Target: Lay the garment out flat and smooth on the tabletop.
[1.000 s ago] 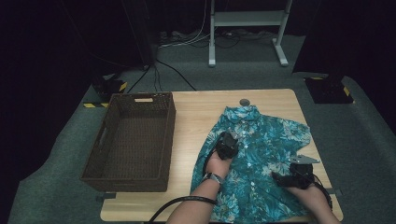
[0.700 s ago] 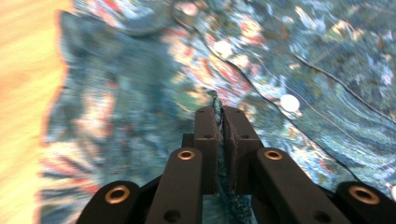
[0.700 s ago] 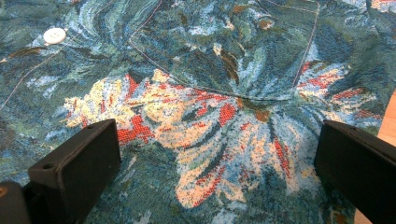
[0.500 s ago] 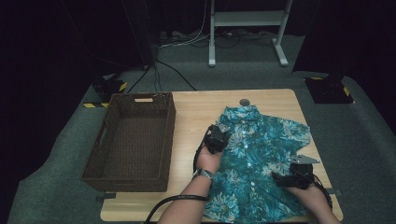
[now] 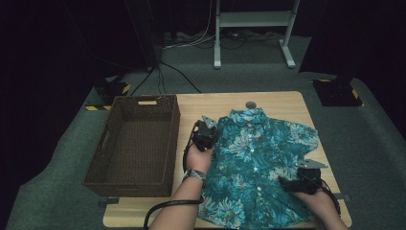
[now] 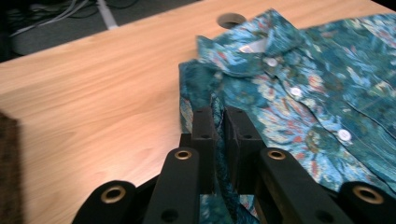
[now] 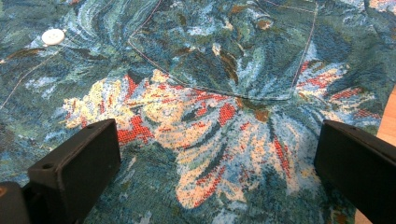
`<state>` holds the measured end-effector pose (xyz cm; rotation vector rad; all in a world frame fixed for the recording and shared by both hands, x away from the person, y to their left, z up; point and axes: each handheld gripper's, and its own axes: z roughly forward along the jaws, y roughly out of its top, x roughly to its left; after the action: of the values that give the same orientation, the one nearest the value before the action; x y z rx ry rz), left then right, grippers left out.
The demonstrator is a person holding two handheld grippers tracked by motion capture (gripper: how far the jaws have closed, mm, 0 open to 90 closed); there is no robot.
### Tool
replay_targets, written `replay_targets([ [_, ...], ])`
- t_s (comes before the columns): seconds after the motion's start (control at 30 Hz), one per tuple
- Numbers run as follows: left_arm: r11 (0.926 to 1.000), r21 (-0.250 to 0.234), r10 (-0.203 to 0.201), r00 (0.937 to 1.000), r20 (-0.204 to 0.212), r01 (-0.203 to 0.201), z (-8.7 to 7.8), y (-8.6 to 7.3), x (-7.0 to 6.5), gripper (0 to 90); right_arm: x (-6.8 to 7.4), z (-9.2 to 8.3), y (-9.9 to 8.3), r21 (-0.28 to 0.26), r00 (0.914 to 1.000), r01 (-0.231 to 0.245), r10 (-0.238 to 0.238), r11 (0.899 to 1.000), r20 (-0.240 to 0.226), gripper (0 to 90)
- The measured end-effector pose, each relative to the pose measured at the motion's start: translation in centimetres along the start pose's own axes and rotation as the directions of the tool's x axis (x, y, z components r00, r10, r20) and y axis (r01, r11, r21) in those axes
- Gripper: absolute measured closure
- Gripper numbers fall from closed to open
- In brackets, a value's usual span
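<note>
A teal shirt (image 5: 258, 158) with a flower print lies button-side up on the wooden table (image 5: 210, 103), collar toward the far edge. My left gripper (image 5: 207, 129) is at the shirt's left edge near the shoulder. In the left gripper view its jaws (image 6: 219, 116) are shut on a raised fold of the shirt's (image 6: 317, 93) edge. My right gripper (image 5: 286, 183) rests low on the shirt's right side near the front. Its jaws (image 7: 219, 135) stand wide open just above the print (image 7: 210, 70), below the chest pocket, with nothing pinched between them.
A dark wicker basket (image 5: 127, 187) with nothing in it stands on the table's left part, close to my left hand. A round cable hole (image 5: 250, 104) sits beyond the collar. Bare wood (image 6: 93, 93) lies between basket and shirt. Dark floor, cables and a stand are behind.
My left gripper has moved left and away from me, rising, with the shirt's edge held in it. The right gripper has stayed in place.
</note>
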<state>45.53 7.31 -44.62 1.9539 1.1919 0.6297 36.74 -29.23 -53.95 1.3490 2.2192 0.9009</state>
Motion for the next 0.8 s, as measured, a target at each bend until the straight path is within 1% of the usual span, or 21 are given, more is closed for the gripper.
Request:
replay_targets([
  [0.17,0.9997,-0.013,-0.020,0.9990,-0.041,0.019,-1.4,0.6,1.4,81.6,0.0,0.0,0.0,-0.001,1.0000,-0.002,0.002,1.000,0.003,0.3],
  [0.23,0.9994,-0.019,-0.029,0.9975,-0.064,0.028,-1.9,1.0,2.0,77.6,0.0,0.0,0.0,-0.001,1.0000,-0.002,0.002,1.000,0.004,0.3],
  [0.27,0.9993,-0.024,-0.031,0.9969,-0.073,0.030,-2.1,1.1,2.2,77.1,0.1,0.0,0.0,-0.001,1.0000,-0.003,0.003,1.000,0.004,0.3],
  [0.33,0.9990,-0.032,-0.033,0.9948,-0.097,0.030,-2.6,1.5,2.5,71.3,0.1,0.0,0.0,-0.001,1.0000,-0.004,0.004,1.000,0.005,0.3],
  [0.37,0.9986,-0.039,-0.040,0.9940,-0.102,0.037,-2.7,1.6,2.6,67.9,0.1,0.0,0.0,-0.001,1.0000,-0.004,0.004,1.000,0.006,0.3],
  [0.47,0.9981,-0.050,-0.041,0.9935,-0.106,0.036,-3.0,1.9,2.7,63.2,0.1,0.0,0.0,-0.001,1.0000,-0.005,0.005,1.000,0.006,0.3],
  [0.6,0.9979,-0.048,-0.048,0.9936,-0.103,0.043,-2.8,1.7,2.5,57.8,0.1,0.0,0.0,-0.001,1.0000,-0.004,0.004,1.000,0.005,0.3],
  [0.73,0.9984,-0.032,-0.048,0.9939,-0.099,0.045,-2.3,1.3,2.3,52.3,0.1,0.0,0.0,-0.002,1.0000,-0.004,0.004,1.000,0.005,0.3],
  [0.8,0.9990,-0.019,-0.042,0.9941,-0.099,0.041,-2.0,1.0,2.1,47.8,0.1,0.0,-0.1,-0.003,1.0000,-0.002,0.002,1.000,0.005,0.3],
])
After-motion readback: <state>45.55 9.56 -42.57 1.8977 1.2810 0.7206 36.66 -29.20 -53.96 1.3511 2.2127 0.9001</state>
